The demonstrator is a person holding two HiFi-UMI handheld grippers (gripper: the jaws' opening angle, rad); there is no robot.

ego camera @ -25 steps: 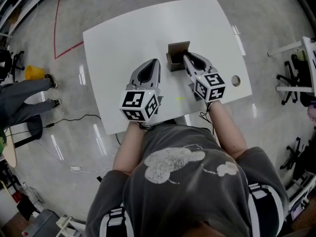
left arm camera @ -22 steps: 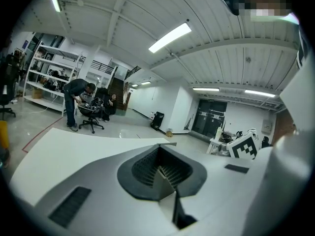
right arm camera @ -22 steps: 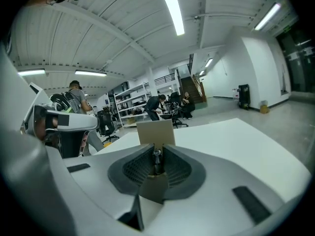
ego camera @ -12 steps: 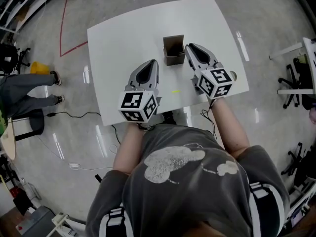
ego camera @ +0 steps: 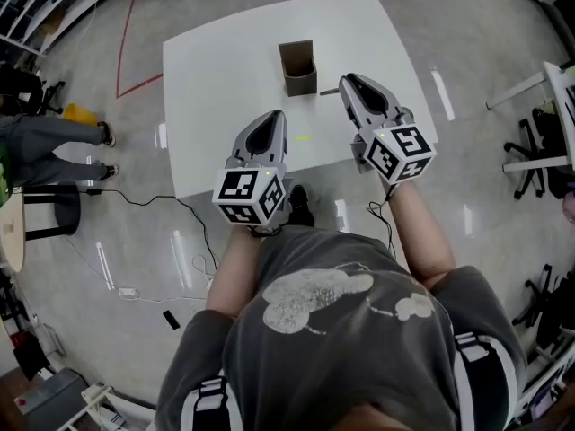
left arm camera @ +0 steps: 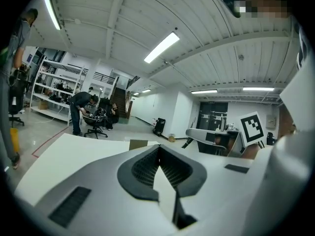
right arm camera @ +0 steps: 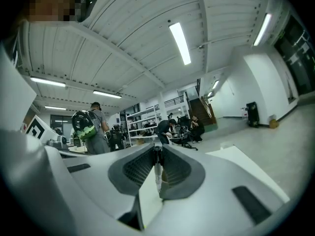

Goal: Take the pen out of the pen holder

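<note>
Right tool [right arm camera: 157, 150] pinching pen [right arm camera: 157, 173], pen mostly hidden from above, left tool [left arm camera: 157, 149] pressed together, pen holder [ego camera: 297, 68] interior dark

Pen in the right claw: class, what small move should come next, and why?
Probably lower the right claw toward the bare table beside the pen holder to set the pen down. The claw is shut on the pen, which is clear of the pen holder, so the removal looks done and only placing it seems left.
</note>
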